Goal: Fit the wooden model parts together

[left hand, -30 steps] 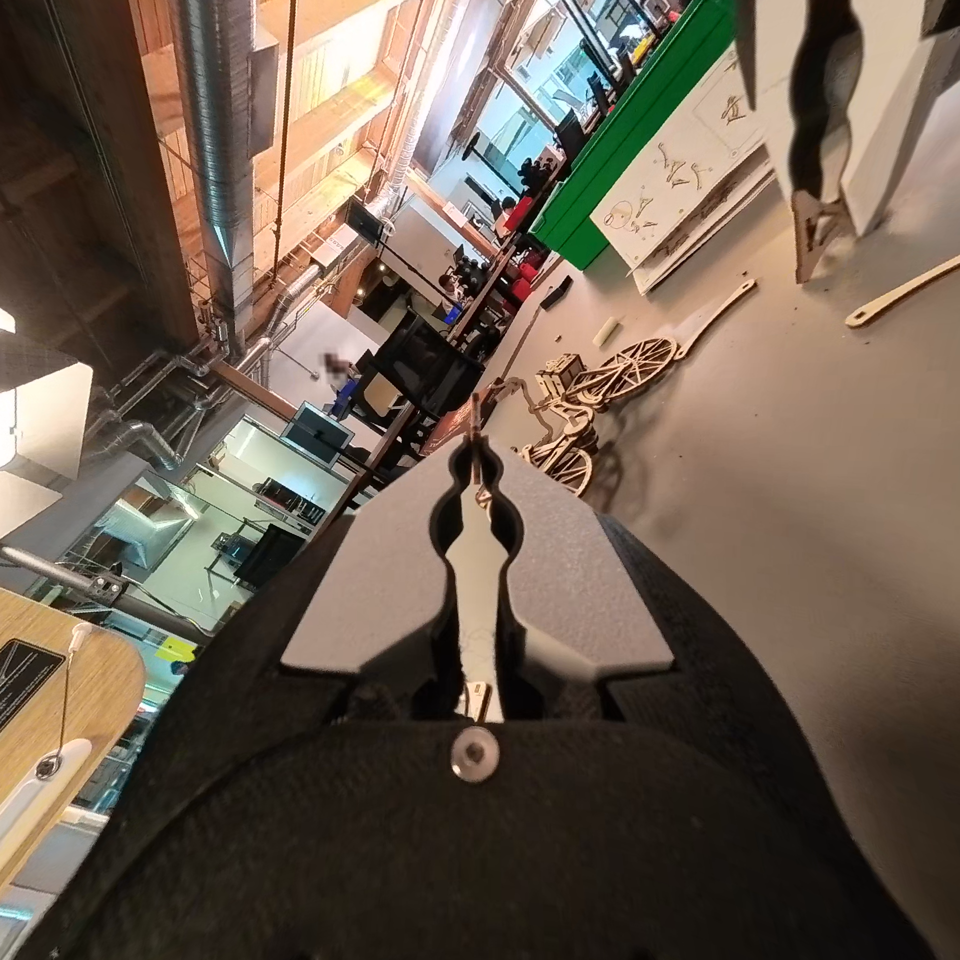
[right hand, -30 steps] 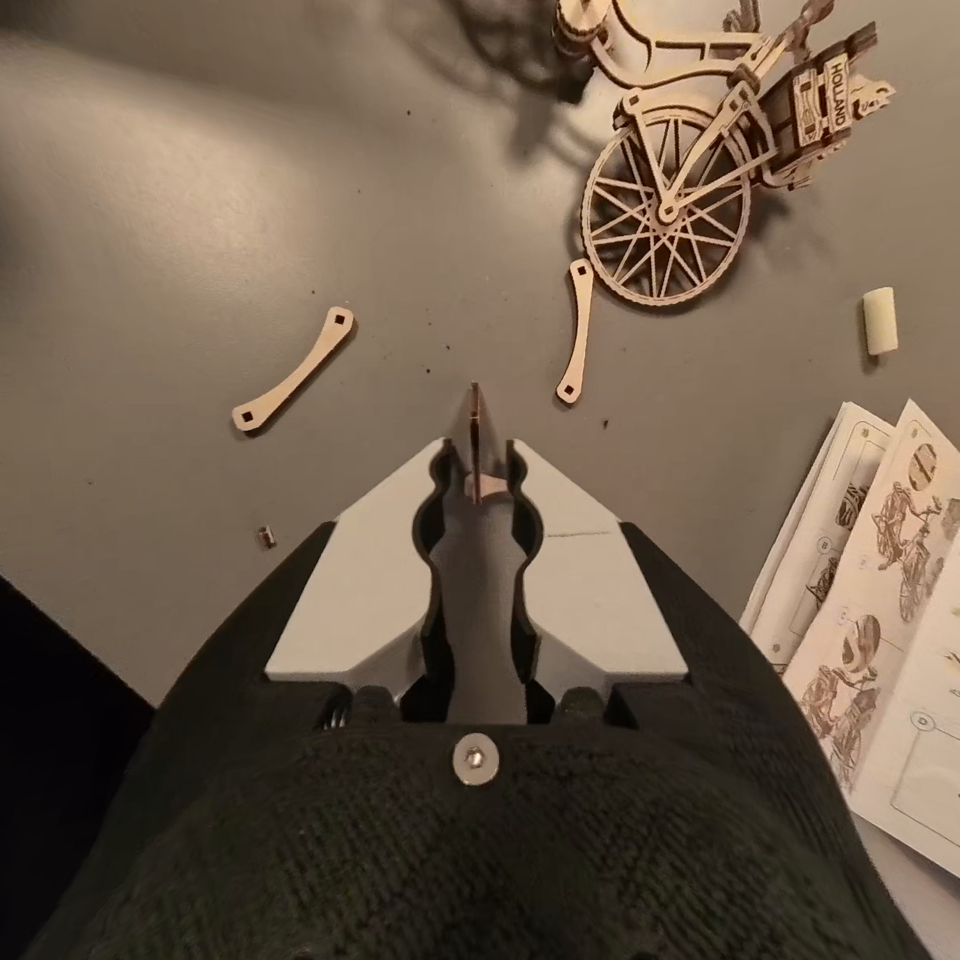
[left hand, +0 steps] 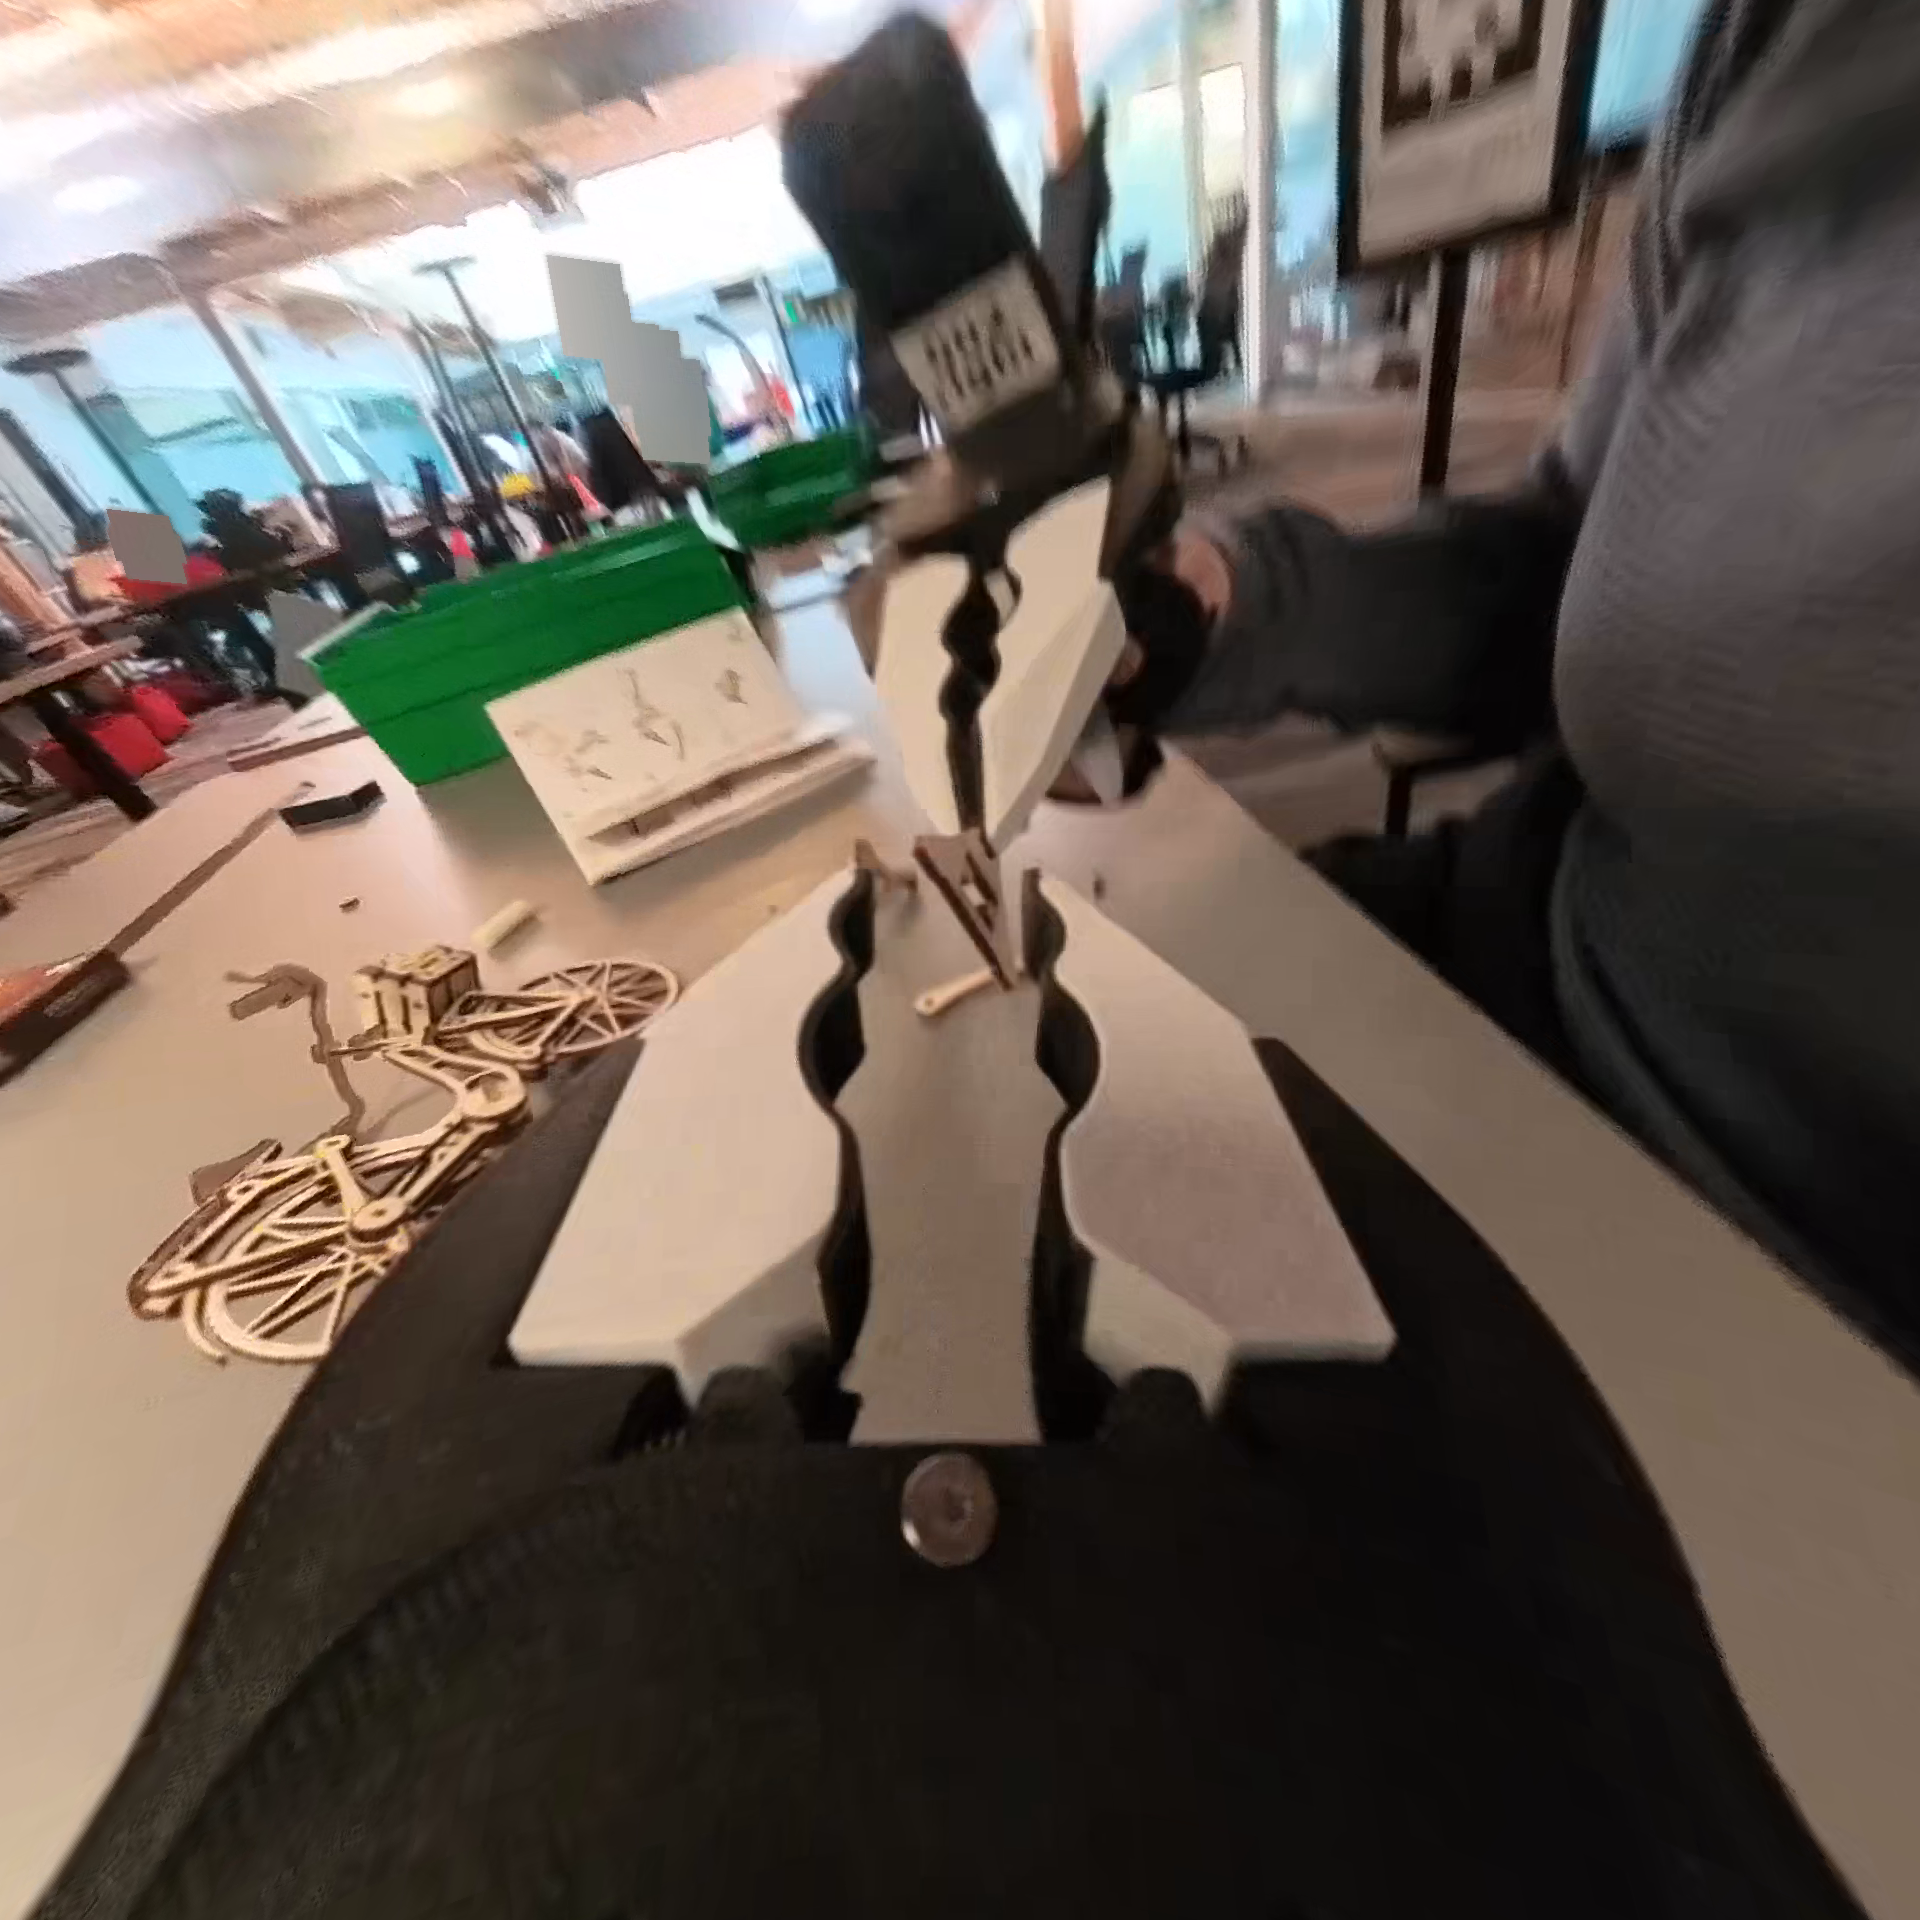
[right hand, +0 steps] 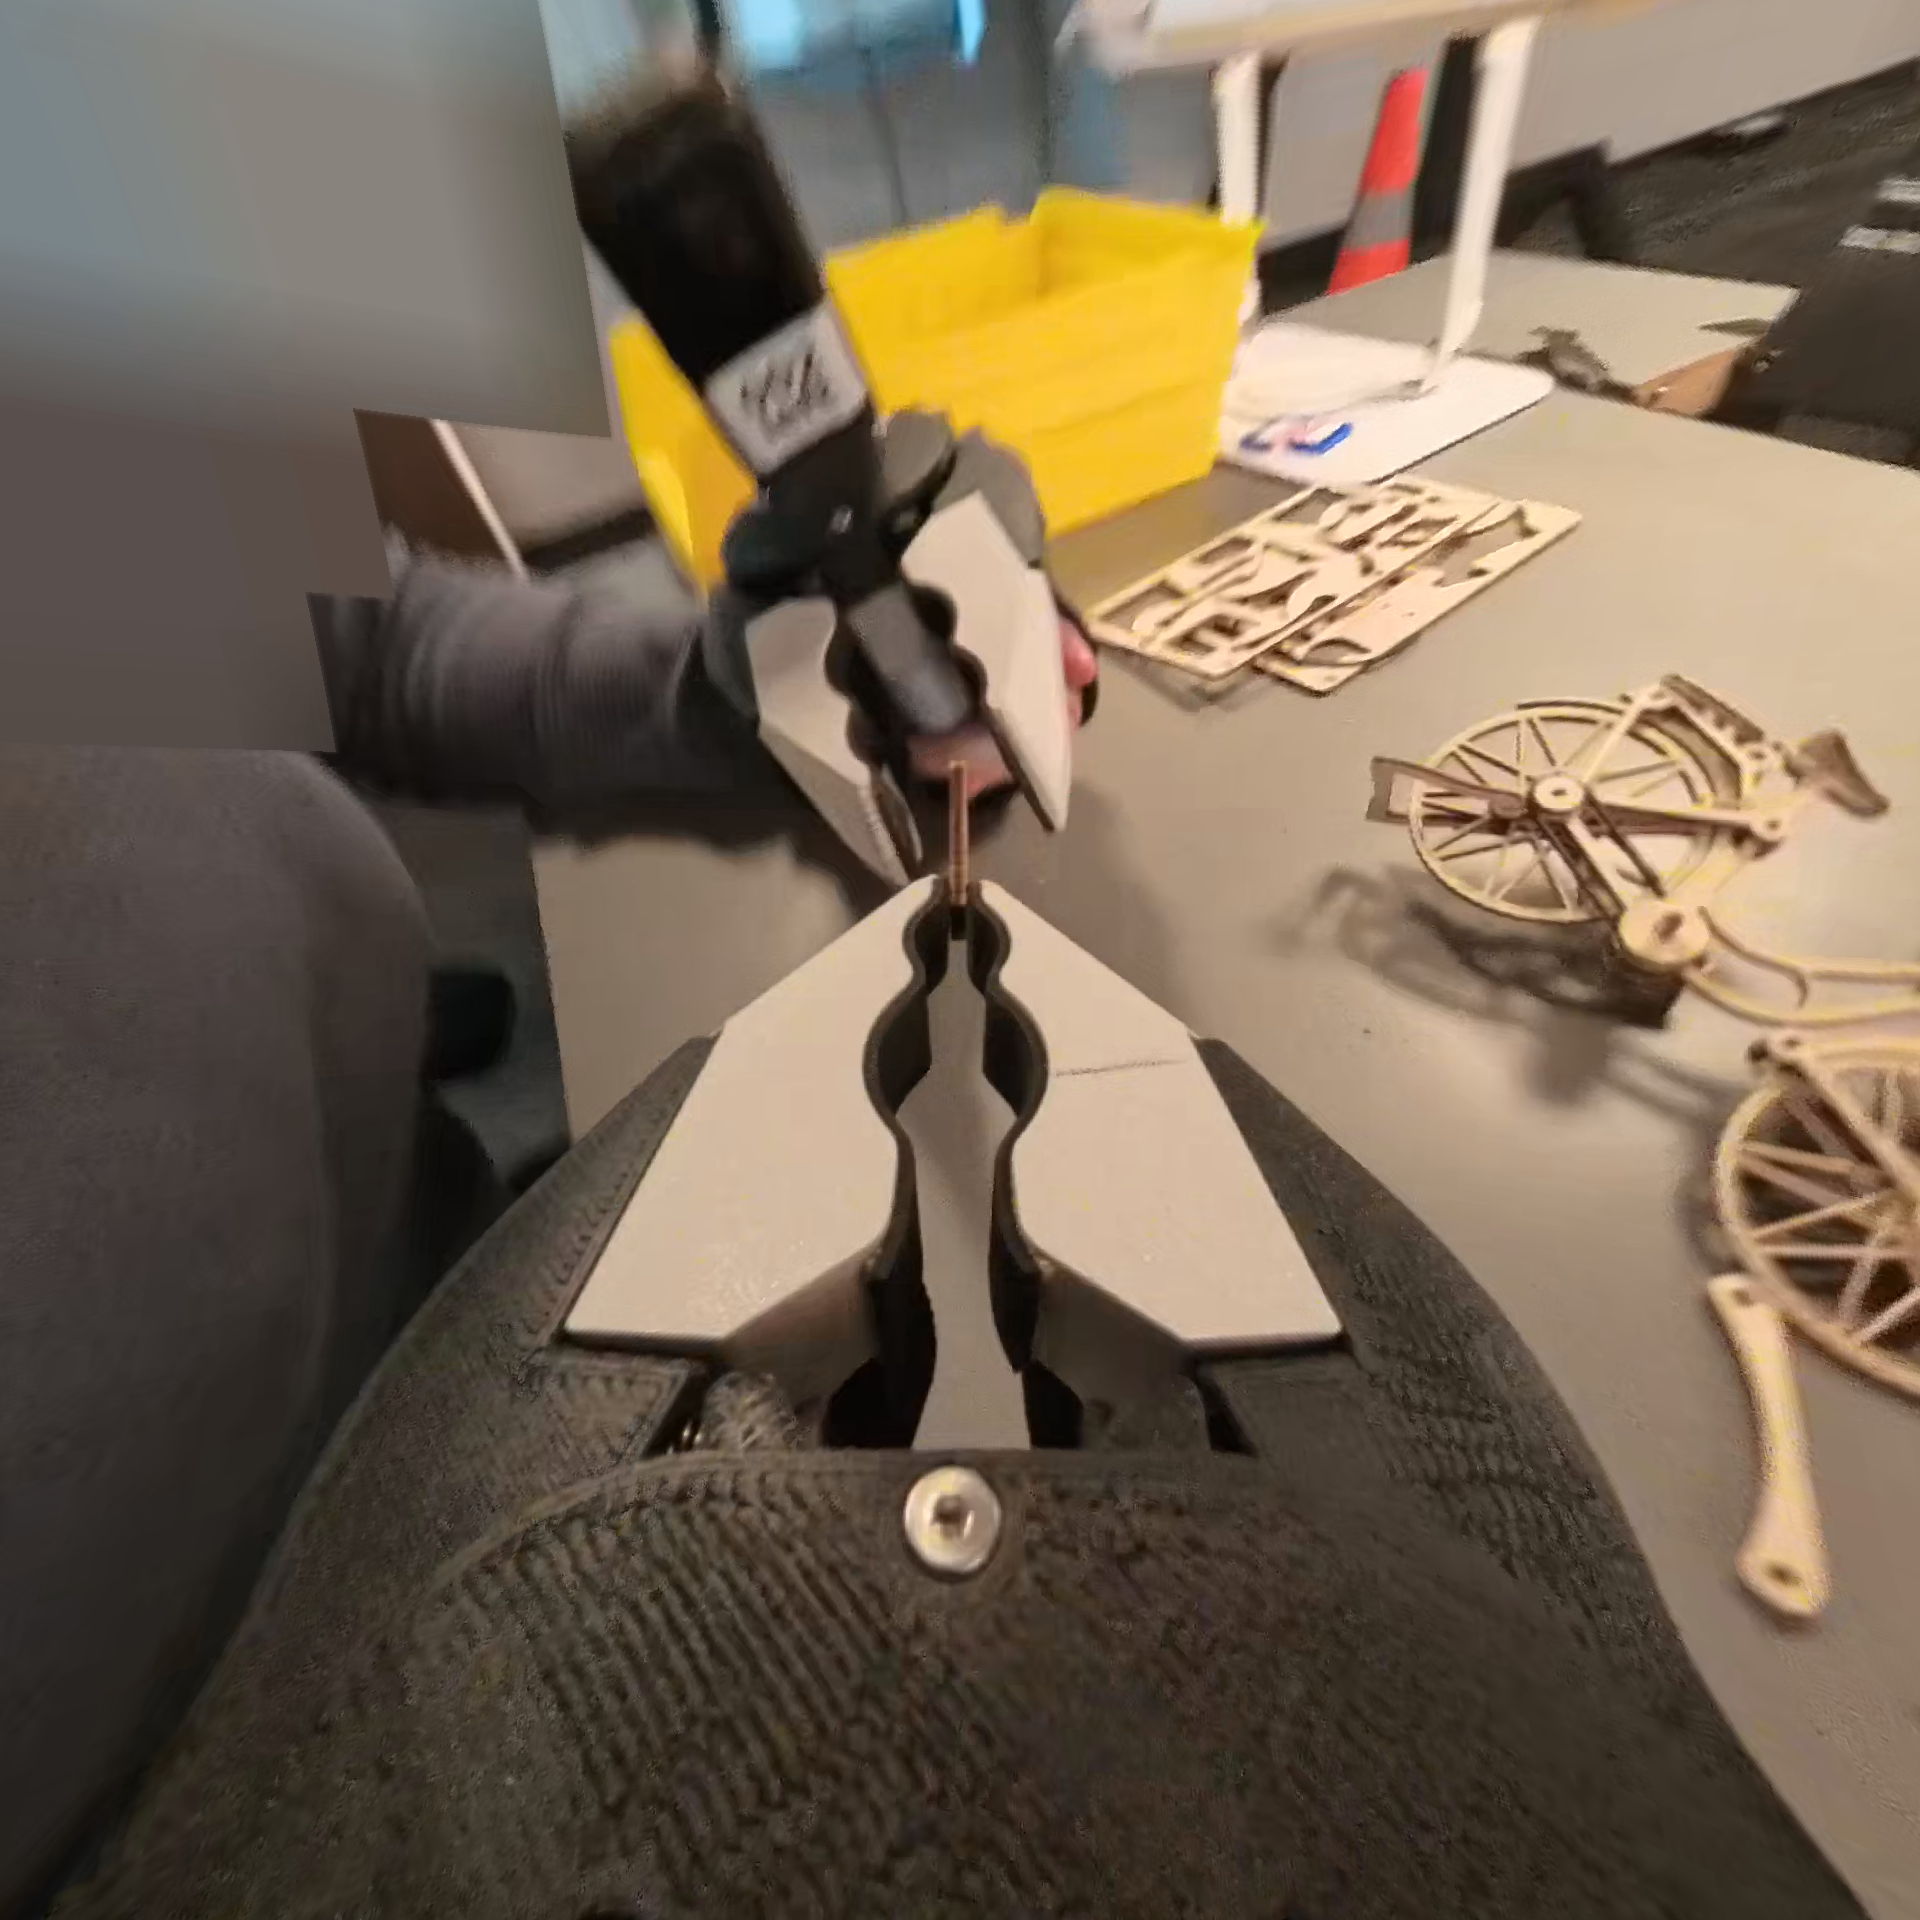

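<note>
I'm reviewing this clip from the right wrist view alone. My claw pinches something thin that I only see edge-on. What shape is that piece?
Observer: In the left wrist view, the wooden piece held by the right claw is a flat triangular plate with cut-out slots.
Operator: Is anything on the table below it?
Observer: Yes. A short pale wooden strip lies on the grey table, seen between the open fingers of the left claw.
Operator: What is behind my claw?
Observer: An instruction sheet, with green crates beyond it.
</note>
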Motion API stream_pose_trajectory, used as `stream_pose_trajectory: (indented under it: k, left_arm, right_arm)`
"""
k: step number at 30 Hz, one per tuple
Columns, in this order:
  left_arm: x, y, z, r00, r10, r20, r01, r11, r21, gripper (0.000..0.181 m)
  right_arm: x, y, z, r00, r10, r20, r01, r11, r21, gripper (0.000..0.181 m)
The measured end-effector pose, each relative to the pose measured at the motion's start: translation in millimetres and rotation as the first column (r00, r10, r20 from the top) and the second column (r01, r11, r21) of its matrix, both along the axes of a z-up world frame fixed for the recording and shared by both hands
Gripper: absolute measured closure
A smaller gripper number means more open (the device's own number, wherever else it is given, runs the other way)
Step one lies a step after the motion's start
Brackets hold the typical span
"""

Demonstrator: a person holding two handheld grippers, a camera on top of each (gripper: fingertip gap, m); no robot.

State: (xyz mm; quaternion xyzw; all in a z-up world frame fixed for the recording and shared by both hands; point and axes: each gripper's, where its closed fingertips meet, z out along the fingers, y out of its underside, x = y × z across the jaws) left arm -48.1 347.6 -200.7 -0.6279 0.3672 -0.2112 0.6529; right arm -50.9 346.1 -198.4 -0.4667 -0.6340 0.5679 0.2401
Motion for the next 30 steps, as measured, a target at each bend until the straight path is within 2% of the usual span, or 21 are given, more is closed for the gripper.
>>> stream_pose_trajectory:
  k: [2, 4, 7, 10, 12, 15, 17, 19, 22, 26, 28, 30]
  left_arm:
    - [-7.8, 2.1, 12.3, 0.991, 0.006, 0.135, -0.004, 1.0, -0.019, 0.15]
    - [-16.7, 6.3, 18.5, 0.976, 0.035, 0.214, -0.028, 0.999, -0.036, 0.143]
    - [-24.4, 9.0, 25.6, 0.959, 0.063, 0.276, -0.06, 0.998, -0.019, 0.145]
    - [-26.4, 11.8, 24.8, 0.966, 0.094, 0.239, -0.103, 0.994, 0.026, 0.171]
    - [-22.7, 11.2, 21.0, 0.979, 0.093, 0.182, -0.103, 0.994, 0.044, 0.181]
    - [-13.4, 9.7, 16.1, 0.991, 0.07, 0.118, -0.076, 0.996, 0.049, 0.181]
    - [-6.8, 9.5, 15.4, 0.994, 0.065, 0.091, -0.071, 0.995, 0.064, 0.181]
    - [-0.5, 9.5, 10.6, 0.997, 0.063, 0.041, -0.066, 0.995, 0.08, 0.181]
    - [10.6, 5.8, 3.1, 1.0, 0.022, -0.018, -0.021, 0.997, 0.076, 0.181]
    - [8.6, 5.1, 5.9, 0.995, 0.07, -0.065, -0.059, 0.987, 0.149, 0.181]
    - [-6.4, 8.2, 15.8, 0.981, 0.178, -0.08, -0.163, 0.972, 0.167, 0.181]
    - [-27.2, 0.9, 38.2, 0.953, 0.301, -0.011, -0.296, 0.942, 0.159, 0.181]
  right_arm:
    - [-2.0, 9.5, 13.6, 0.997, -0.068, -0.031, 0.058, 0.968, -0.243, 0.181]
    - [-1.8, 17.9, 18.7, 0.994, -0.104, -0.036, 0.08, 0.908, -0.412, 0.181]
    - [1.3, 28.7, 17.9, 0.989, -0.139, -0.041, 0.099, 0.857, -0.506, 0.181]
    - [9.6, 56.7, 20.4, 0.959, -0.274, -0.068, 0.213, 0.861, -0.463, 0.181]
    - [21.5, 85.9, 30.3, 0.907, -0.405, -0.114, 0.322, 0.843, -0.432, 0.181]
    - [46.1, 124.1, 46.4, 0.808, -0.562, -0.176, 0.456, 0.786, -0.417, 0.181]
    - [58.9, 138.0, 50.2, 0.767, -0.613, -0.19, 0.508, 0.761, -0.403, 0.181]
    - [65.2, 142.8, 48.8, 0.757, -0.626, -0.188, 0.53, 0.756, -0.384, 0.181]
    - [65.7, 140.1, 39.3, 0.779, -0.604, -0.169, 0.534, 0.78, -0.327, 0.181]
    - [62.6, 136.5, 28.5, 0.8, -0.572, -0.181, 0.527, 0.814, -0.244, 0.181]
    - [59.1, 132.0, 28.9, 0.815, -0.54, -0.211, 0.498, 0.838, -0.223, 0.181]
    - [55.7, 125.3, 31.8, 0.835, -0.494, -0.243, 0.456, 0.868, -0.196, 0.181]
